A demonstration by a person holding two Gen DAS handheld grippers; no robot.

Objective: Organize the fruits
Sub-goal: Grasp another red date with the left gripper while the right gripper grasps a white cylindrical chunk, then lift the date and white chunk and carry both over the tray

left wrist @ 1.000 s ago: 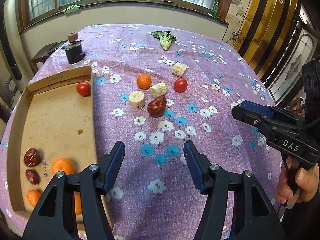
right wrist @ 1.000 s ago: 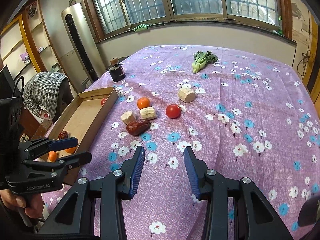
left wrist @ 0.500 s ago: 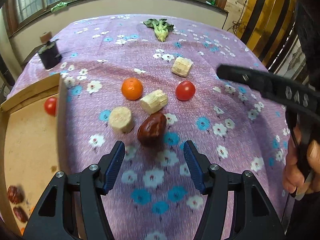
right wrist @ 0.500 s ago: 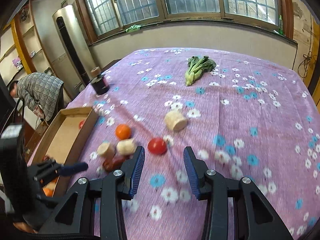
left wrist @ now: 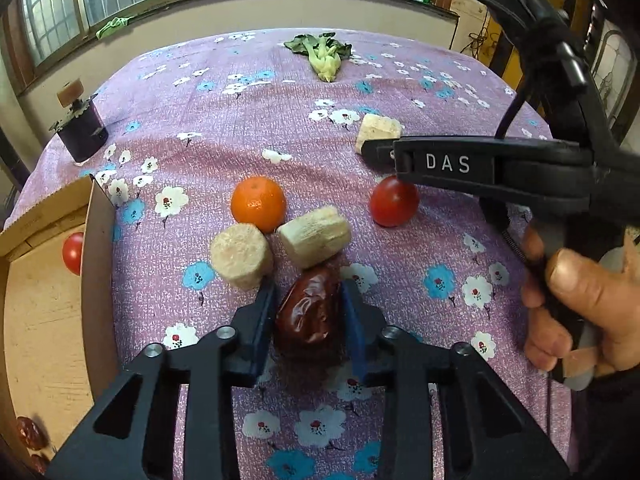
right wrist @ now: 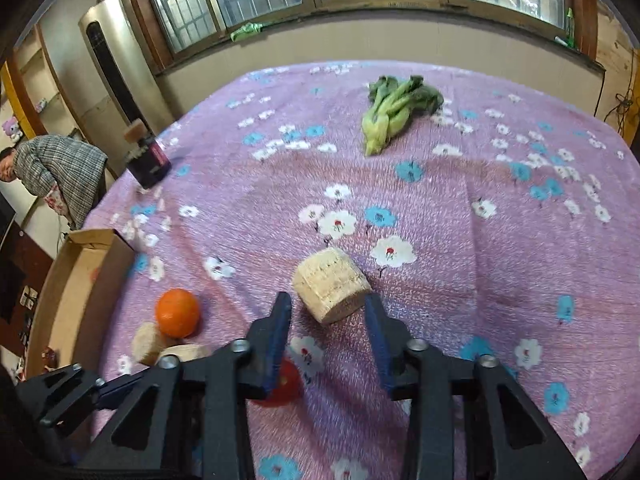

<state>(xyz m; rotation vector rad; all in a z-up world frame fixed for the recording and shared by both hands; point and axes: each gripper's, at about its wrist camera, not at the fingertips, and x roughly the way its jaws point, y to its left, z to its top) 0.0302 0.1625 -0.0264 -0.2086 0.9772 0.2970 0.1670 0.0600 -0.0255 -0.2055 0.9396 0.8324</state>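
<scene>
- Date (left wrist: 308, 316) sits between the blue pads of your left gripper (left wrist: 308, 312), lying on the purple floral tablecloth (left wrist: 224, 128); its long axis runs away from you along the fingers, tilted slightly to the right at the far end.
- Your left gripper's pads press both flanks of the date, so it is clamped on the fruit, which rests on the cloth.
- The far tip of the date touches a pale cut stalk piece (left wrist: 316, 236) lying crosswise; a second stalk piece (left wrist: 242, 254) stands on its cut end just left of it, beside the left pad.
- An orange (left wrist: 258, 203) sits behind those two pieces, touching or nearly touching both; a tomato (left wrist: 394, 202) lies to the right, partly under your right gripper's body.
- The cardboard tray (left wrist: 98, 240) lies at the left edge of the table, with another tomato (left wrist: 73, 253) behind its wall and dark dates (left wrist: 28, 432) in its near corner.
- Your right gripper (right wrist: 326, 308) has its jaws spread apart, holding nothing; a third stalk piece (right wrist: 330, 290) lies just ahead between the fingertips, tipped on its side with its cut face toward the lower left.
- In the right wrist view the tomato is partly hidden below the left finger (right wrist: 276, 332).
- A bok choy (right wrist: 394, 110) lies far up the cloth, stem end pointing toward you, and a dark jar (right wrist: 146, 158) stands near the left edge.
</scene>
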